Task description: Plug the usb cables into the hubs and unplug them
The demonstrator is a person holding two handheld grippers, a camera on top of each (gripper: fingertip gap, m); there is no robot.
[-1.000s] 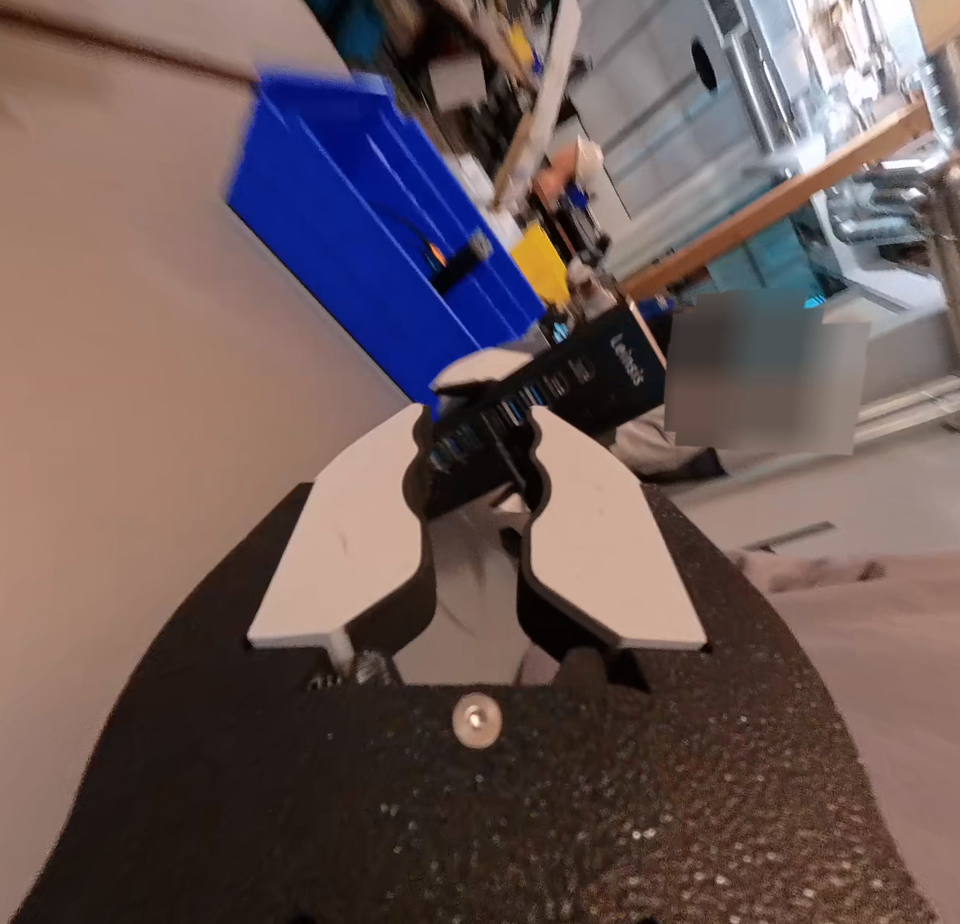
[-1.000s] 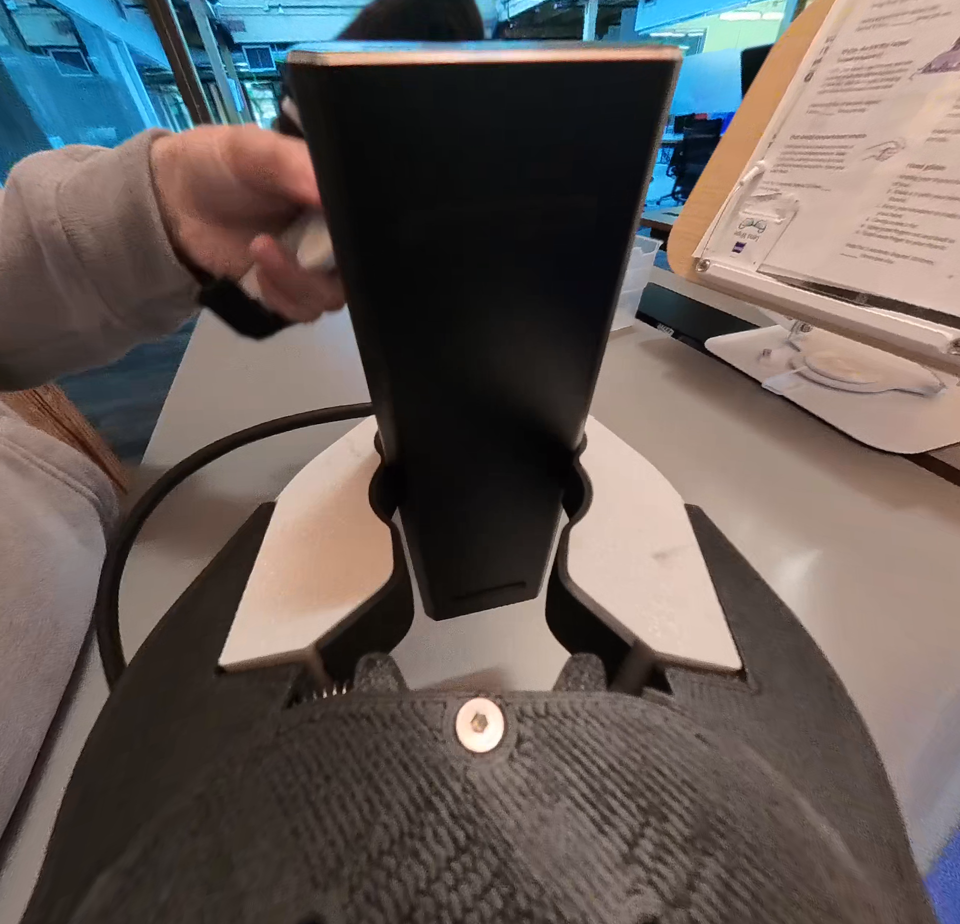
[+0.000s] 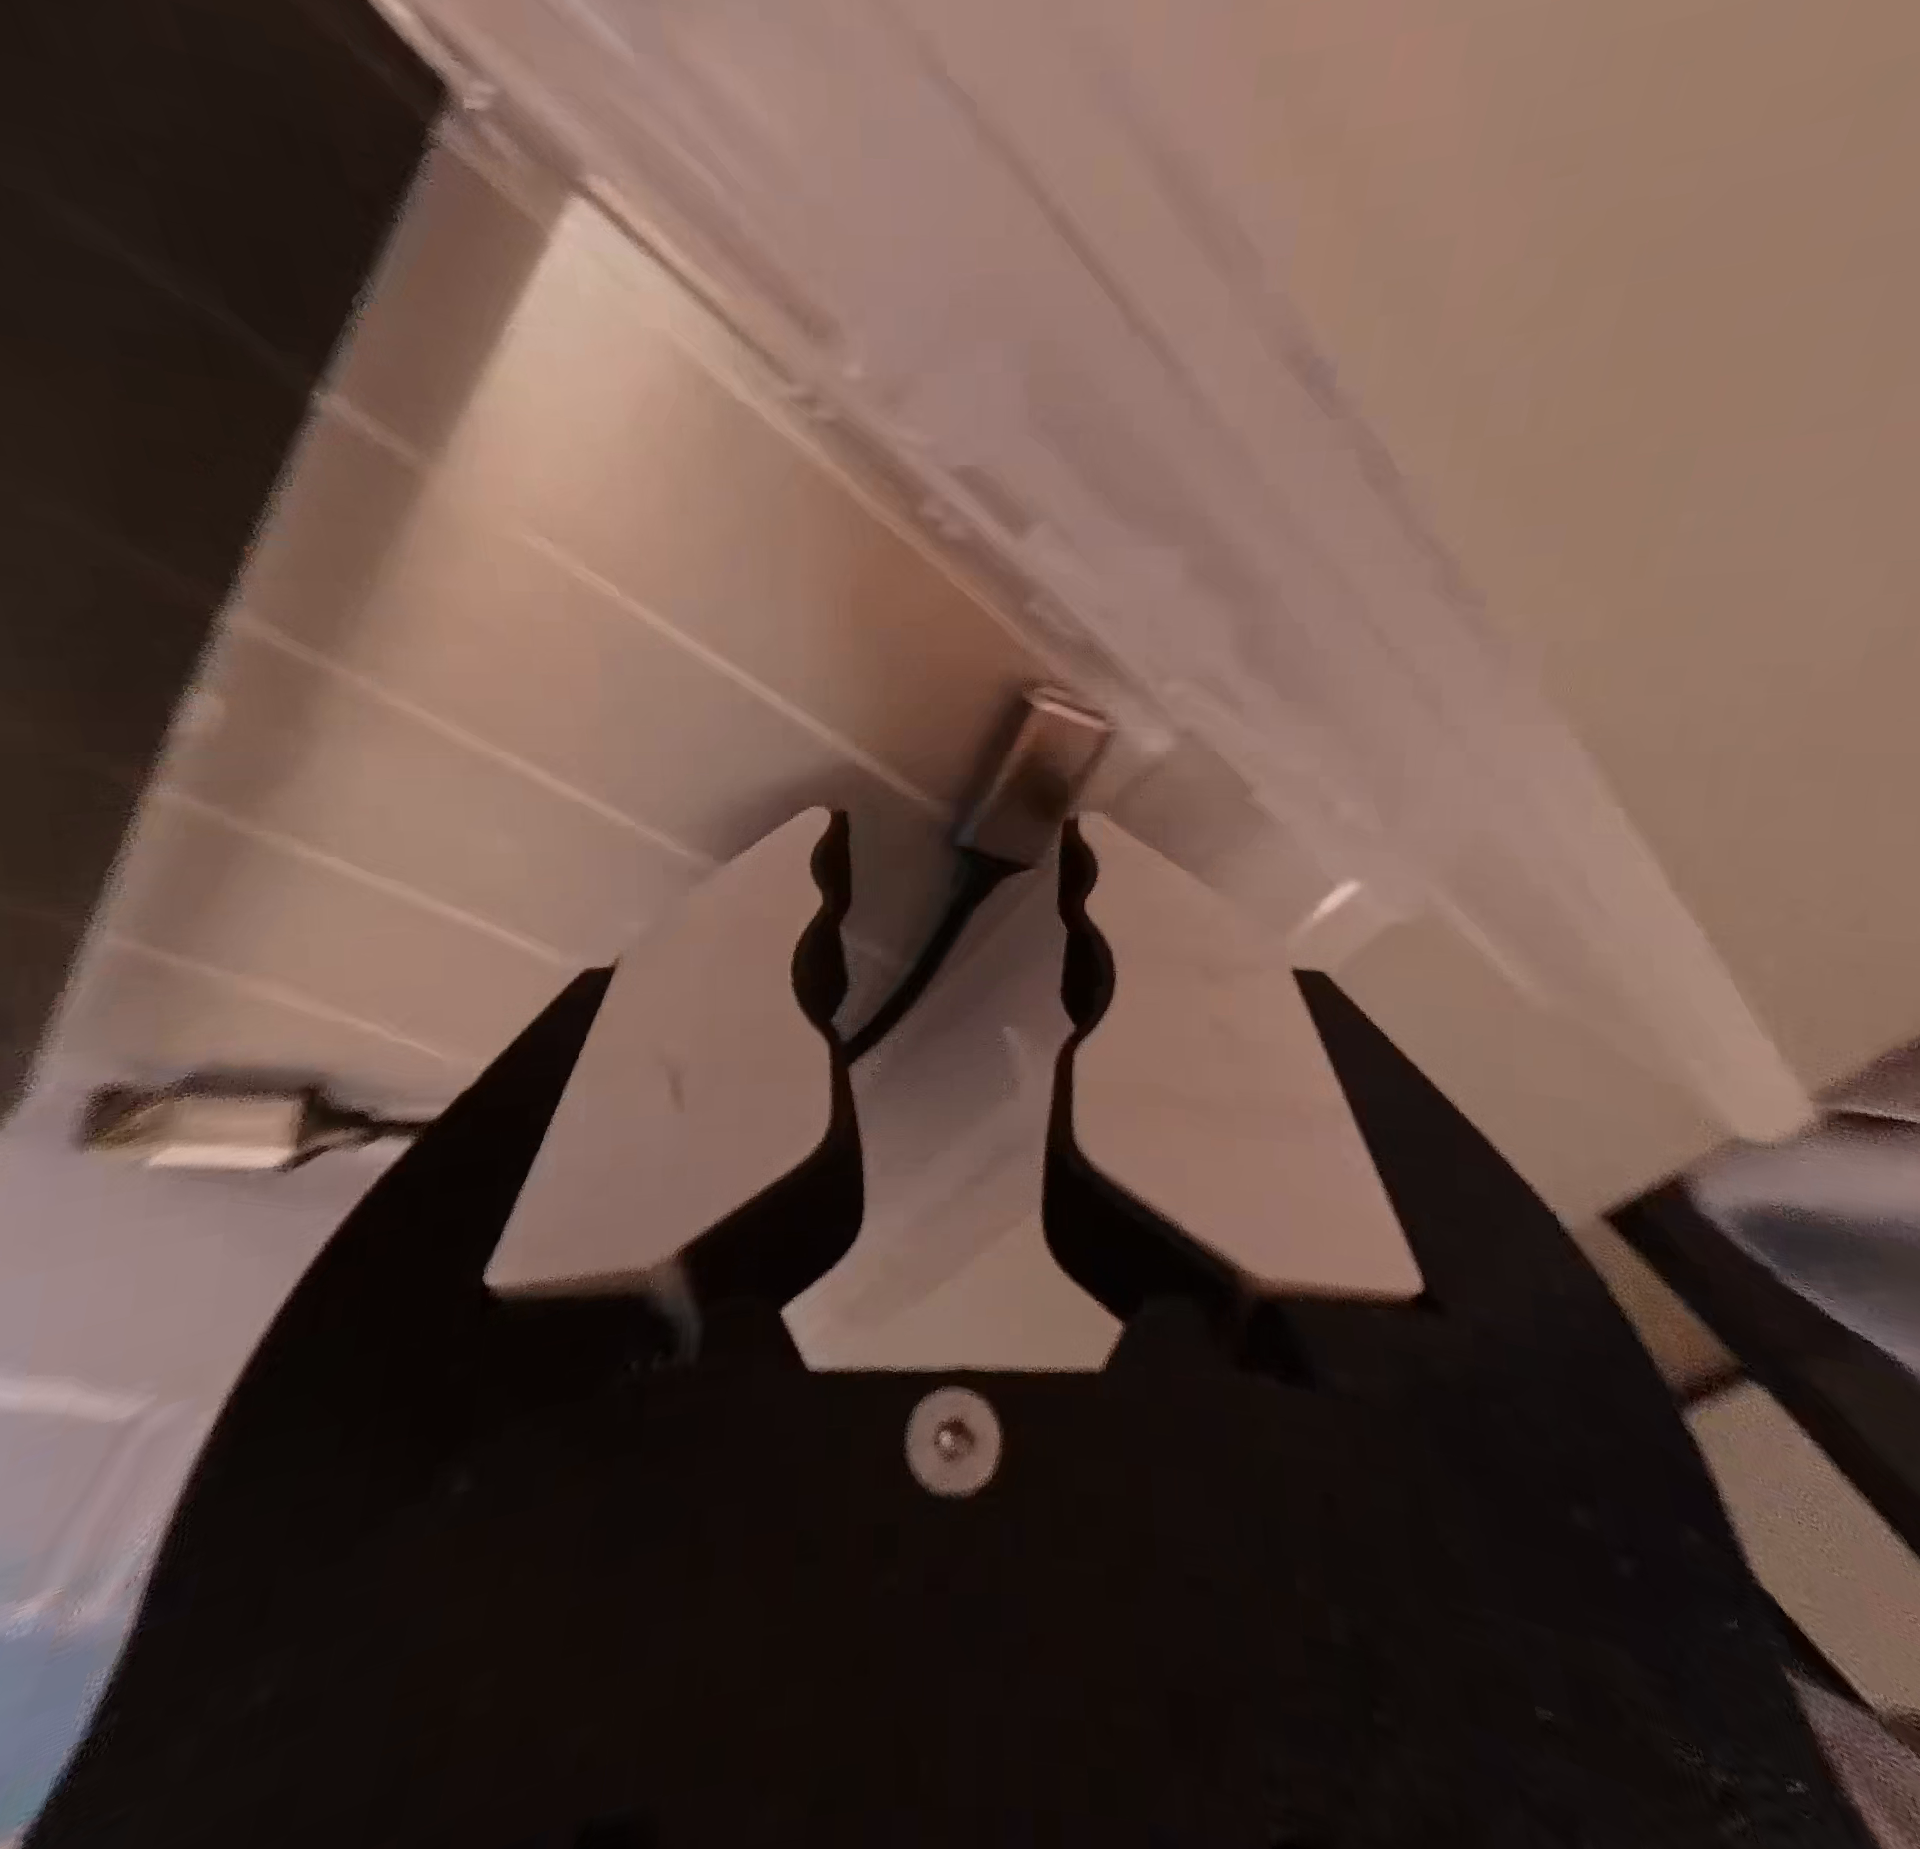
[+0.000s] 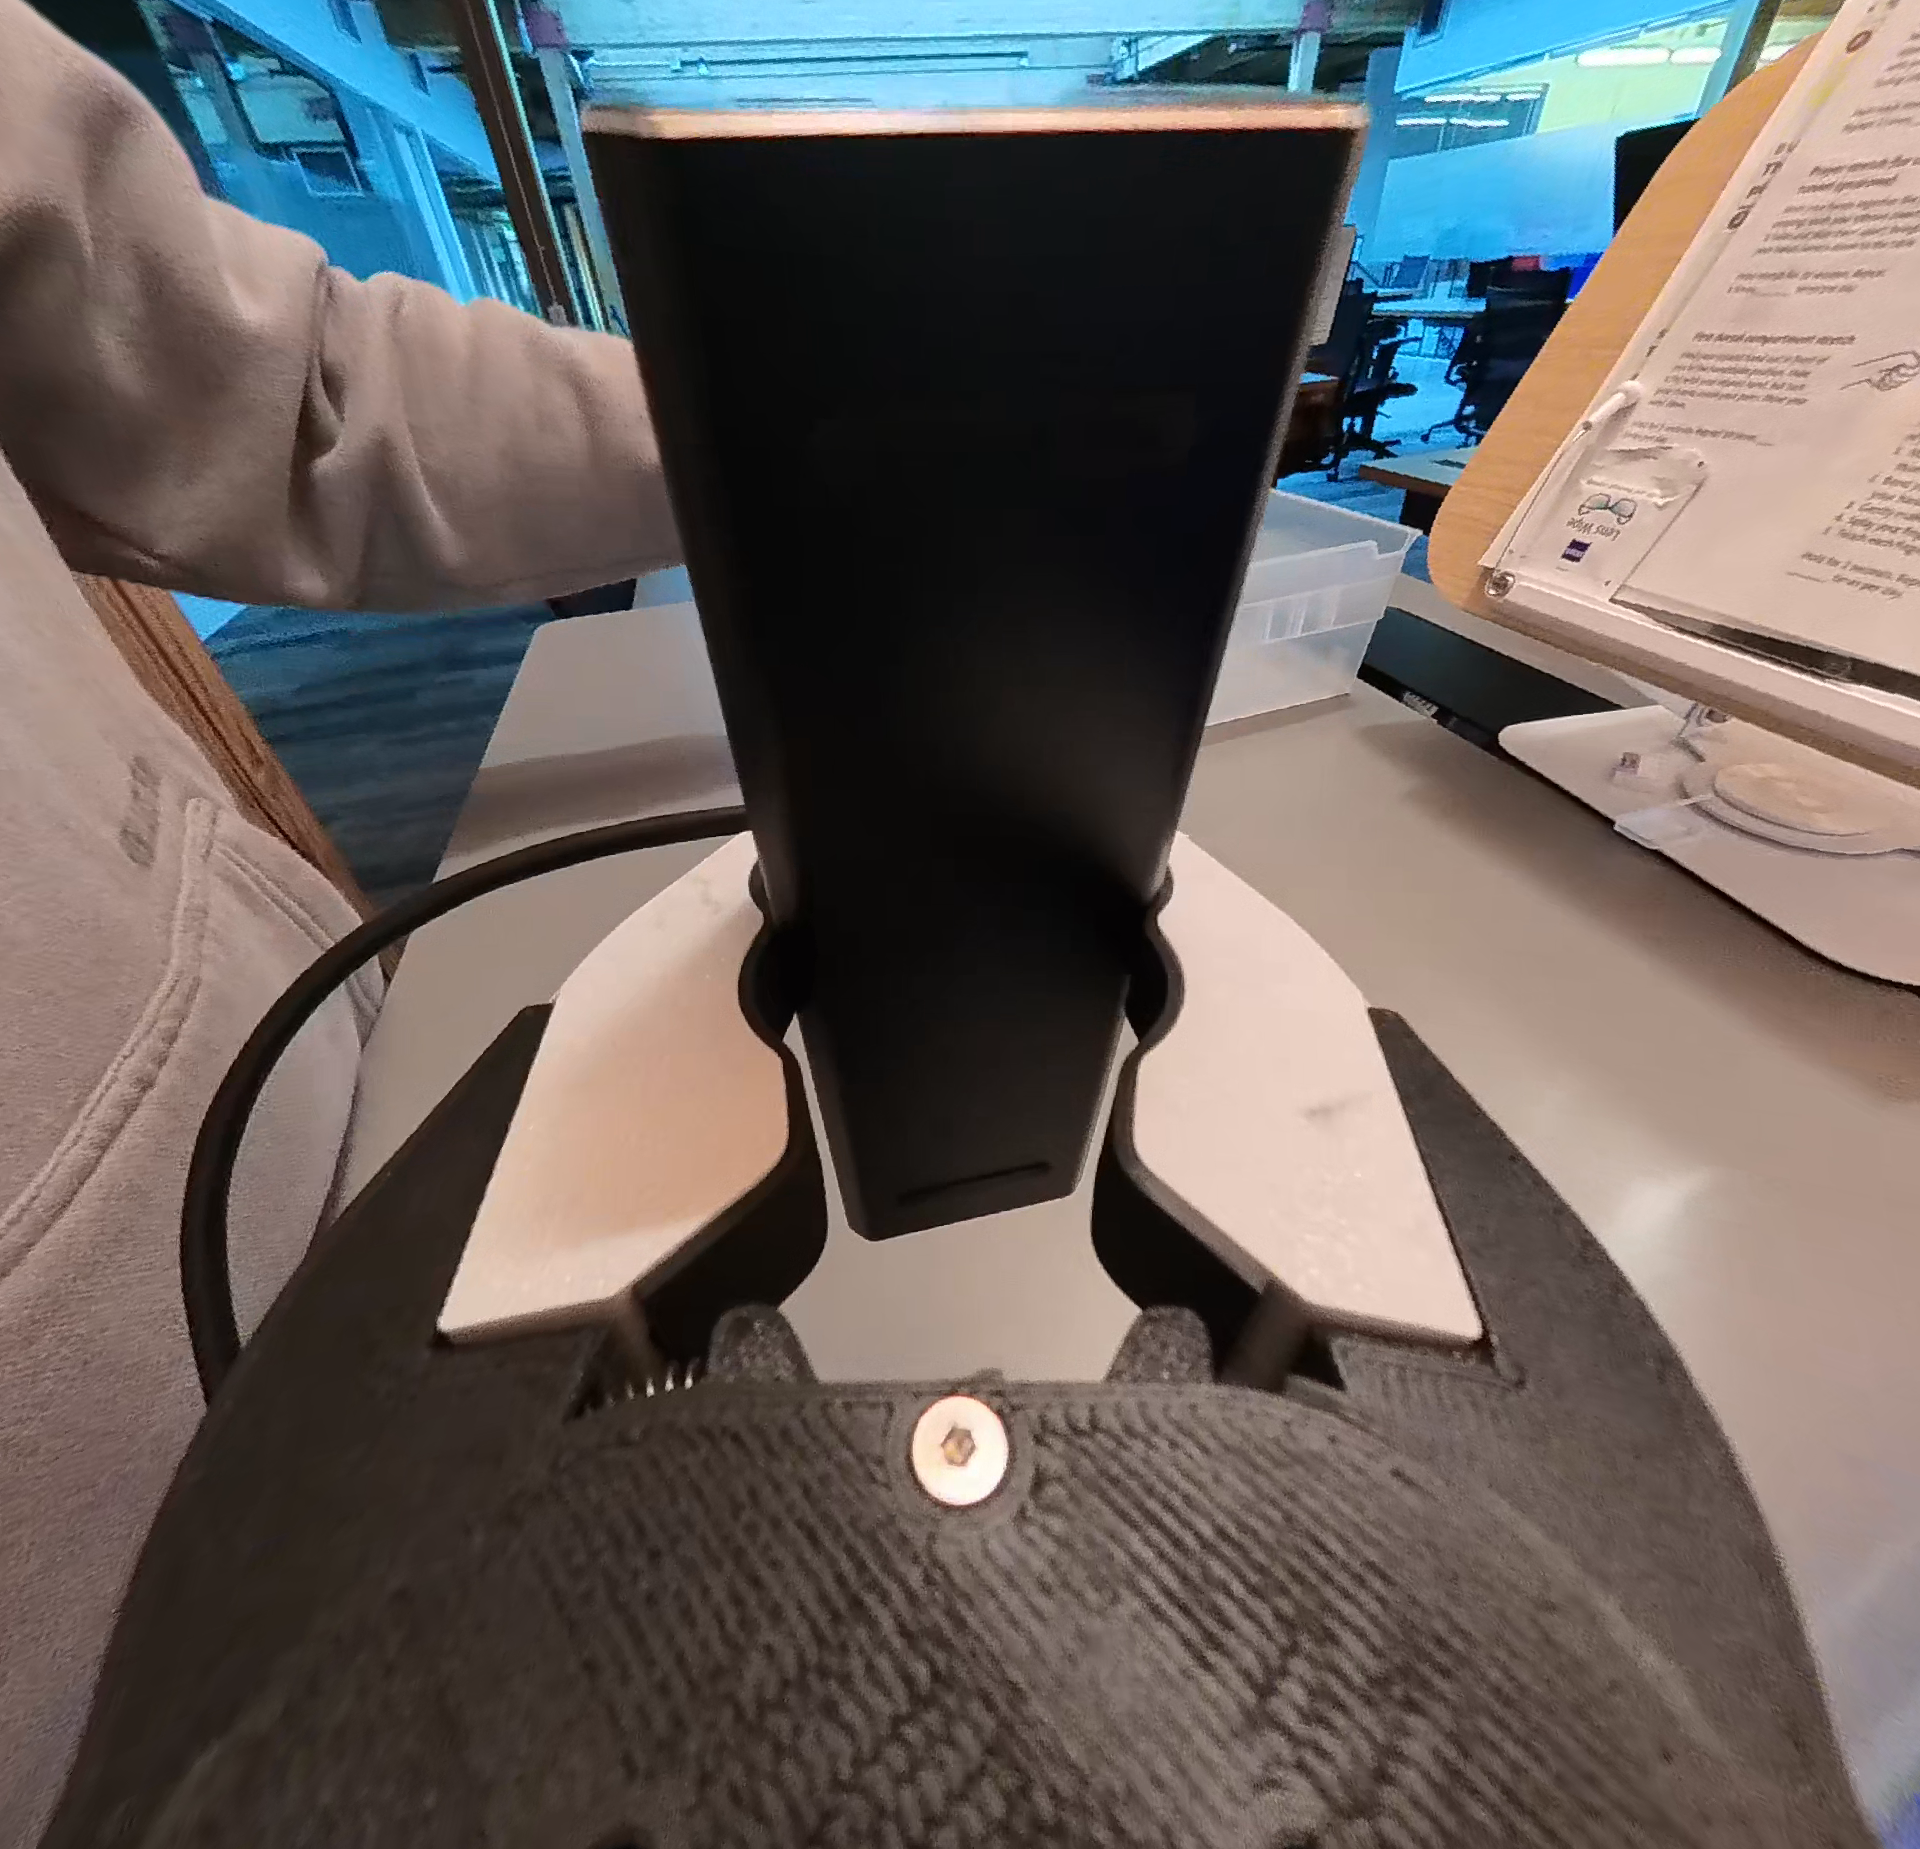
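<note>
My right gripper [image 4: 961, 900] is shut on a black USB hub [image 4: 966, 552] and holds it upright above the grey table [image 4: 1455, 1020]. The hub's black cable [image 4: 260, 1051] loops off to the left. In the blurred left wrist view my left gripper [image 3: 951, 843] is open and empty. A metal USB plug [image 3: 1039, 776] sits just beyond its fingertips, nearer the right one, with its black lead [image 3: 914, 978] running back between the fingers. A second USB plug [image 3: 197, 1134] lies on the table at the left.
A pale ribbed wall, perhaps a bin [image 3: 623, 604], stands right behind the plug. In the right wrist view a person's grey sleeve [image 4: 312, 397] reaches behind the hub, a document stand [image 4: 1714, 397] is at the right, and a clear bin [image 4: 1309, 594] sits behind.
My left gripper has left the hub, opened, and swung down to a USB plug on the table. The hand has gone from beside the hub; only the sleeve shows. The right gripper still holds the hub.
</note>
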